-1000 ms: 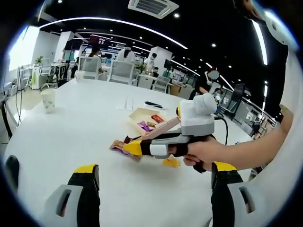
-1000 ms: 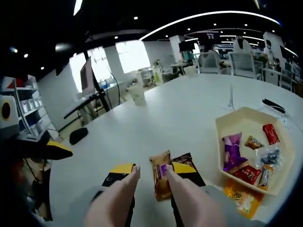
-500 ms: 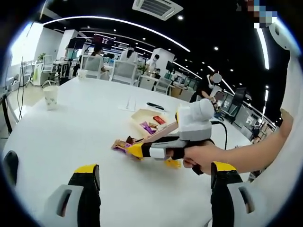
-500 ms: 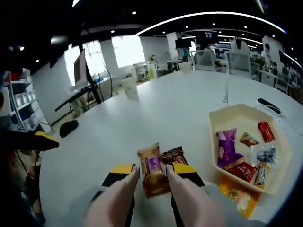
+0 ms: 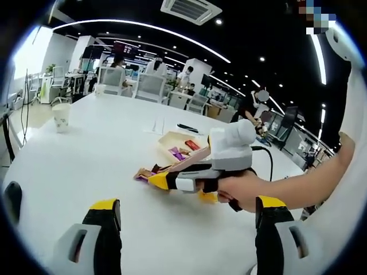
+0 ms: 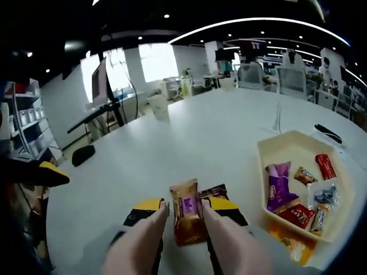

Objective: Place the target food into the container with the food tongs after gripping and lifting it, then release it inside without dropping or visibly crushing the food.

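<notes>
Orange-brown snack packet (image 6: 186, 212) with purple label lying between the 2 pink tong arms (image 6: 143, 240) of the right gripper (image 6: 181, 207), apparently on or just above the white table (image 6: 189, 143). Tong arms close alongside the packet; actual pinch cannot be told from the right gripper view. Dark brown packet (image 6: 213, 191) just beside it, touching or overlapping. Orange packet (image 6: 289, 240) loose on the table below the container.

Beige hexagonal container (image 6: 269, 150) to the right, near but apart, holding a purple packet (image 6: 278, 184), red packets and several small sweets.

In the left gripper view, right gripper (image 5: 157, 180) held in a hand (image 5: 243, 192), tips at the packet cluster (image 5: 146, 172) short of the container (image 5: 166, 139). Left gripper (image 5: 186, 212) idle, jaws spread wide, nothing between. Paper cup (image 5: 61, 117) well apart.

Assessment: grip stage only. Lift, carry to container and release outstanding.
</notes>
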Action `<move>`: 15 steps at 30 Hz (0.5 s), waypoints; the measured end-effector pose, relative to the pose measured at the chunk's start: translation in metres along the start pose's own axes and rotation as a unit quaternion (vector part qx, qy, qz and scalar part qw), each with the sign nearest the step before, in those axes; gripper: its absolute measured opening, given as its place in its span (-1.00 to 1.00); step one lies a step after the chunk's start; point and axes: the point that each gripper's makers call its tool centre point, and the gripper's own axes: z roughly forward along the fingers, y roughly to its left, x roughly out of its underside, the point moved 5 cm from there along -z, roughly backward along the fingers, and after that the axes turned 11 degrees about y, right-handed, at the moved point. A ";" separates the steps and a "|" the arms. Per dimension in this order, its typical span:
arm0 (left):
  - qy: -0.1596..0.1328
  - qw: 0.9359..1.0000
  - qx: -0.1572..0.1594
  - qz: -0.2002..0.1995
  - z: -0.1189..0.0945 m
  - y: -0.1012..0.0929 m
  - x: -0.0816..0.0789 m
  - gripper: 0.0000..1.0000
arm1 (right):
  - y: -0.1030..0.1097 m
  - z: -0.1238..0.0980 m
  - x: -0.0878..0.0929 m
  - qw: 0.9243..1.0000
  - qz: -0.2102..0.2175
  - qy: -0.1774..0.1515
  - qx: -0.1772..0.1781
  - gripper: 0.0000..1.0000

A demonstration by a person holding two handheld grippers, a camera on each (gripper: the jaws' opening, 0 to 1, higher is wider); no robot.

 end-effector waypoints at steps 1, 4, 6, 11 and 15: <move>0.000 1.000 0.001 0.001 0.000 0.000 -0.001 0.97 | 0.001 0.002 0.001 1.000 -0.002 0.002 -0.002 -0.43; 0.002 1.000 0.001 0.005 -0.001 0.000 -0.003 0.97 | 0.002 0.006 0.003 1.000 -0.022 0.003 0.003 -0.44; -0.001 1.000 0.000 0.006 -0.001 0.002 -0.005 0.97 | 0.001 0.005 0.002 1.000 -0.021 0.000 0.004 -0.45; 0.003 1.000 0.003 0.007 0.002 0.001 -0.005 0.96 | -0.003 0.005 0.003 1.000 -0.028 -0.001 -0.006 -0.50; 0.003 1.000 0.011 0.009 0.006 -0.004 -0.007 0.97 | -0.009 0.005 0.002 0.999 -0.031 0.000 -0.017 -0.55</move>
